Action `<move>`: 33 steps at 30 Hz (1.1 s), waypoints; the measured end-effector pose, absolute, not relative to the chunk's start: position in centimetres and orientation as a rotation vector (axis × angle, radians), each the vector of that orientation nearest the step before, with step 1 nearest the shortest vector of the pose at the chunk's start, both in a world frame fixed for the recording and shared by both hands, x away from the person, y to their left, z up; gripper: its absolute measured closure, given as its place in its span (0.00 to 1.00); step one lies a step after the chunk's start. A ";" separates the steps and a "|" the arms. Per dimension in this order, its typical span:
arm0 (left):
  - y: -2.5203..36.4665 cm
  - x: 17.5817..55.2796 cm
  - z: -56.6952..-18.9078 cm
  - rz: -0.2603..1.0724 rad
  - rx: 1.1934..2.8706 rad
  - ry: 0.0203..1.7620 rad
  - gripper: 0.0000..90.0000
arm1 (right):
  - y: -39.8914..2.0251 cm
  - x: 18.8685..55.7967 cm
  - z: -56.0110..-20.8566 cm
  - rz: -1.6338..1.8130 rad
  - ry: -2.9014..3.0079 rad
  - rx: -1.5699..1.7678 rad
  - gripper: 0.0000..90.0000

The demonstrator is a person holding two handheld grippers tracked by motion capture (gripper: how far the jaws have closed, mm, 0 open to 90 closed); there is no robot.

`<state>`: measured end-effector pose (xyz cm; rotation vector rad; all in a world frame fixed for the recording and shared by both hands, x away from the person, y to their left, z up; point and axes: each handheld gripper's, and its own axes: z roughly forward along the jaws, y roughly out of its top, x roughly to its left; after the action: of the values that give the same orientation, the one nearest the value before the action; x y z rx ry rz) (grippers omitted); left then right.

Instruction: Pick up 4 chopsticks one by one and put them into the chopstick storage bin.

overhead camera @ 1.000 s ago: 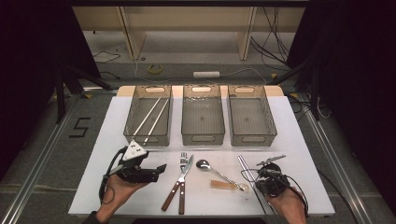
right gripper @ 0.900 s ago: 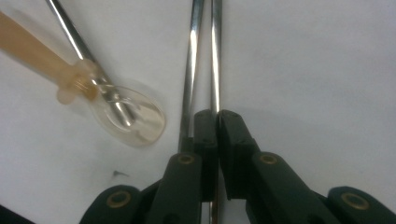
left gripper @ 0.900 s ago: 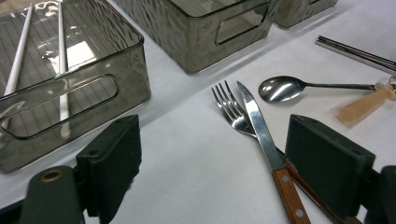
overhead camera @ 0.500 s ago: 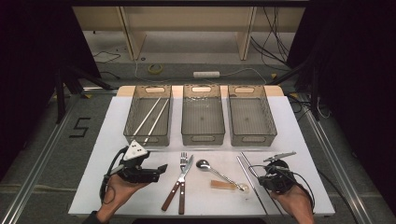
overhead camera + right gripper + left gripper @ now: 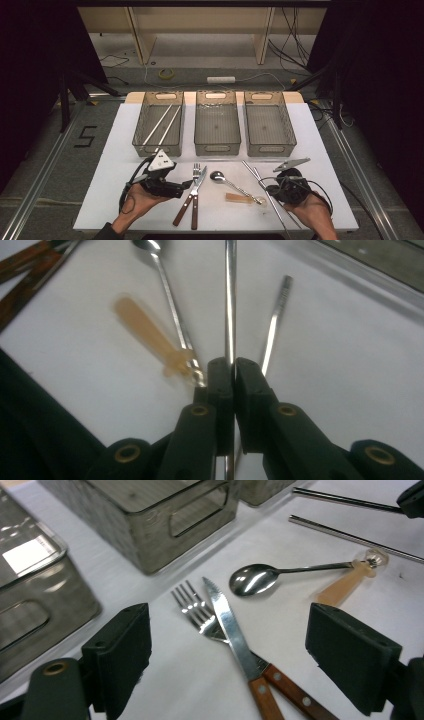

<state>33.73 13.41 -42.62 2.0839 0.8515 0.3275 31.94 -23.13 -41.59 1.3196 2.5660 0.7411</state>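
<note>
The right gripper [image 5: 269, 189] has lifted off the white table [image 5: 115, 165] with its jaws closed on one metal chopstick [image 5: 230, 295]. A second ago that chopstick lay flat beside its twin; its near end now rides up between the jaws, and the other chopstick [image 5: 272, 325] lies on the table just to its right. The right hand [image 5: 315, 215] has shifted slightly right and away from the near edge. The left gripper [image 5: 182, 189], jaws wide apart, has slid to the right, closer to the fork [image 5: 196, 172] and the knife [image 5: 200, 176].
</note>
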 end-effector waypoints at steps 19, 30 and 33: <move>8.8 34.4 -42.9 0.241 2.253 0.545 0.20 | -16.3 30.8 -39.9 0.778 2.783 0.949 0.96; 8.0 33.3 -43.2 0.238 2.371 0.399 0.24 | -14.3 30.1 -40.4 0.752 2.876 0.812 0.96; 7.8 32.7 -43.1 0.251 2.416 0.336 0.29 | -14.0 30.0 -40.4 0.757 2.892 0.766 0.96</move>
<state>32.74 7.76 -43.12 2.4164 0.3364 0.2510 29.97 -14.00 -40.44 0.7662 2.8924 0.7571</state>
